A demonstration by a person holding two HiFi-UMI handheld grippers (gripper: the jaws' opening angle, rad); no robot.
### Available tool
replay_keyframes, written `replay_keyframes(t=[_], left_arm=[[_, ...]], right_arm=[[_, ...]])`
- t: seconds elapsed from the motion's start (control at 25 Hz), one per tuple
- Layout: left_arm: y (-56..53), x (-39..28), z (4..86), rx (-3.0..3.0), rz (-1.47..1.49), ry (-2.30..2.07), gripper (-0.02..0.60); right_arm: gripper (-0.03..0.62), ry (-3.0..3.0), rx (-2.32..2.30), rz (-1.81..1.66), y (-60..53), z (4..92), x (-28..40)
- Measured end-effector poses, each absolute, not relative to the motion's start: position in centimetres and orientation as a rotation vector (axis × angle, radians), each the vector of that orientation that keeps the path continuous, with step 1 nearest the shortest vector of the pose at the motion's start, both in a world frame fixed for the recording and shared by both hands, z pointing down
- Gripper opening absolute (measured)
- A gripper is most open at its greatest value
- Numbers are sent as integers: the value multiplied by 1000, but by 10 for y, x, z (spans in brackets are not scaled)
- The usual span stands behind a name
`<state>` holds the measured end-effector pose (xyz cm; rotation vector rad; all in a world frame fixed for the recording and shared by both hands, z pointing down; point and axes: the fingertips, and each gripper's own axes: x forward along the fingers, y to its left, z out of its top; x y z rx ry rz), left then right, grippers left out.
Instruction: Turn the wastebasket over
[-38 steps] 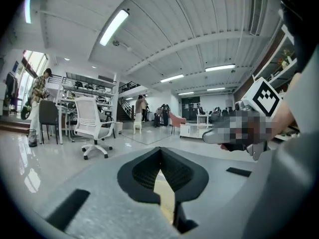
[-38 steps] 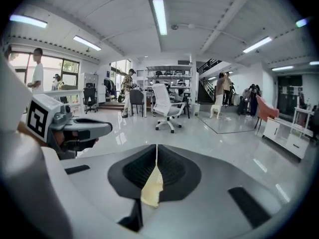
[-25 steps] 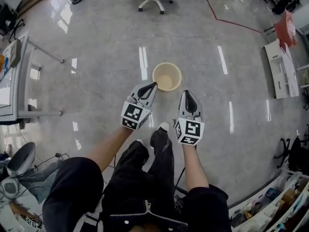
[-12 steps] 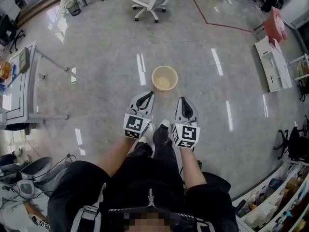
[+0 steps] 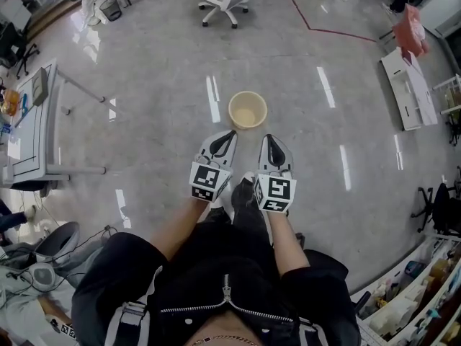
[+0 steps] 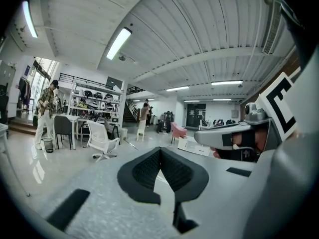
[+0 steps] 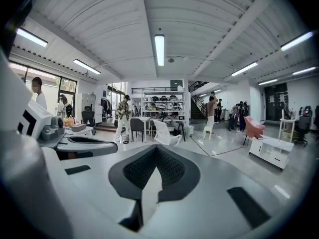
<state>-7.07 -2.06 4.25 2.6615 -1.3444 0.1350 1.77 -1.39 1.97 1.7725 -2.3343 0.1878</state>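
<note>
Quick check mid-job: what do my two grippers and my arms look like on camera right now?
The left gripper and right gripper are matching pale grey shells that taper to a point, with black ribbed pads at the tip. Each carries a white cube printed with black square markers at its rear. The forearms are bare below black short sleeves.

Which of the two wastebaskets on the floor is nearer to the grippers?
The beige wastebasket, mouth up, just ahead of the left gripper and the right gripper; the dark wastebasket stands far off at upper left.
</note>
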Motion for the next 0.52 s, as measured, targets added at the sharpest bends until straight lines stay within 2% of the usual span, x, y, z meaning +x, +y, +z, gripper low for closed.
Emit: replay_keyframes(t=[0.52], left_arm=[[-17, -80, 36, 2646, 124, -1355, 5]], right_arm=[[9, -2350, 1779, 196, -14, 12, 9]])
